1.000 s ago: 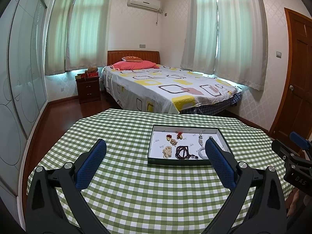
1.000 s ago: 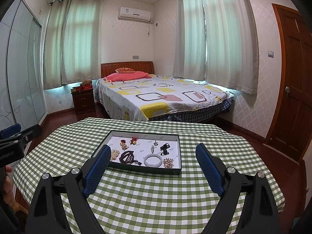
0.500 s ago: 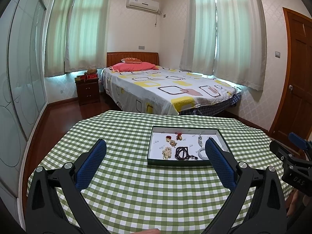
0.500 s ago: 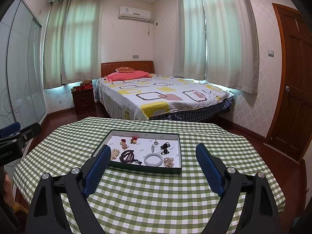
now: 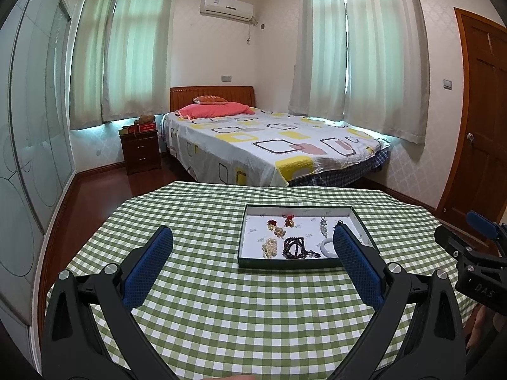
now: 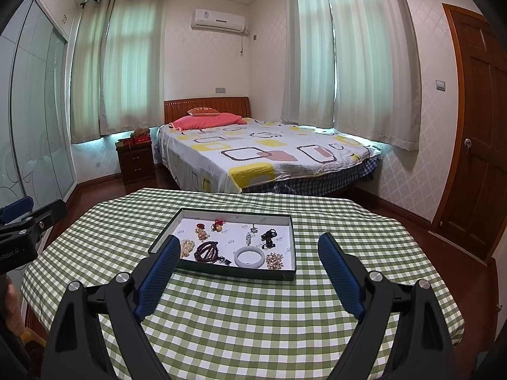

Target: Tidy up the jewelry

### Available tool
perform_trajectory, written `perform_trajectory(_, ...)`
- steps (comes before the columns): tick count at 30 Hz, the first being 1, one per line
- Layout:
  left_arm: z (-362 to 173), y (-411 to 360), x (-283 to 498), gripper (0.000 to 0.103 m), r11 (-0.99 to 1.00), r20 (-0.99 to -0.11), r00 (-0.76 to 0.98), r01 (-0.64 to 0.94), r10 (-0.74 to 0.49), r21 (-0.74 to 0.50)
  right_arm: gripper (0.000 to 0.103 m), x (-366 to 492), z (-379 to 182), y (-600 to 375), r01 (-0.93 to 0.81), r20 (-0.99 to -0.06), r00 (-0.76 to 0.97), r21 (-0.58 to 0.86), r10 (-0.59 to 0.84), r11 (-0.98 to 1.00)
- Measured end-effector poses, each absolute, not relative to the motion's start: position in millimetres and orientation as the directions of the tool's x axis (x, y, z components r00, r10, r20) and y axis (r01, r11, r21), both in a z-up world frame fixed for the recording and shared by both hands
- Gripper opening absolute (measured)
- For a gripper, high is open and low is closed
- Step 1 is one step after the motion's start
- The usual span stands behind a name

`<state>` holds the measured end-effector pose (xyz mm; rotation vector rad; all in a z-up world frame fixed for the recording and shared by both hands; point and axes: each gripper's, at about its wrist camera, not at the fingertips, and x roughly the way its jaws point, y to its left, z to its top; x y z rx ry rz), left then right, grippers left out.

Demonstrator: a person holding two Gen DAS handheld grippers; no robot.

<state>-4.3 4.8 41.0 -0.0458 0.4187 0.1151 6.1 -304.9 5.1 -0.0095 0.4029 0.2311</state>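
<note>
A shallow dark green tray [image 5: 285, 264] [image 6: 234, 274] with a white lining lies on the checked table. In it lie a dark bead bracelet [image 5: 294, 247] [image 6: 207, 250], a white bangle [image 6: 249, 257], a cream bead cluster [image 5: 269, 247], a gold brooch [image 6: 274, 261], a black piece [image 6: 268, 237], a red charm [image 5: 289, 220] and a silver pendant [image 5: 323, 226]. My left gripper [image 5: 253, 230] hovers open in front of the tray, slightly to its left, holding nothing. My right gripper [image 6: 248, 239] is open too, short of the tray's near wall, with nothing between its blue pads.
A green-and-white checked cloth [image 6: 253, 316] covers the table, whose far edge drops off just past the tray. Beyond stand a bed [image 6: 263, 155] and a nightstand [image 6: 134, 161]. A wooden door [image 6: 481, 133] is on the right, a glass wardrobe [image 5: 28, 145] on the left.
</note>
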Motion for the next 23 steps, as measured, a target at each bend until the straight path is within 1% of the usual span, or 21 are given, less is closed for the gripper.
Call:
perform_trajectory(8,37,5,-1,0.099,0.993,-0.421,0.902,-0.117,0.092,-0.034,0.086,5,2,-304,-0.224,-0.396,0.891,0.039,0.221,0.974)
perform_trajectory(12,33,10,4,0.099,0.991,-0.445,0.892,-0.119,0.077,-0.067,0.086,5,-1,-304,-0.224,-0.403,0.888,0.042,0.222,0.974)
perform_trajectory(16,26,15,12,0.099,0.989,-0.451,0.886,-0.142,0.112,-0.035,0.086,9,-4,-304,-0.224,-0.413,0.883,0.049,0.224,0.973)
perform_trajectory(18,19,20,20,0.099,0.988,-0.474,0.873,-0.153,0.118,-0.037,0.086,13,-7,-305,-0.223,-0.422,0.878,0.054,0.224,0.973)
perform_trajectory(21,-1,33,41,0.099,0.984,-0.534,0.837,-0.172,0.122,-0.045,0.086,22,-14,-306,-0.219,-0.439,0.871,0.054,0.22,0.974)
perform_trajectory(23,-16,45,57,0.099,0.977,-0.569,0.809,-0.208,0.151,-0.037,0.086,32,-20,-310,-0.211,-0.452,0.866,0.057,0.214,0.976)
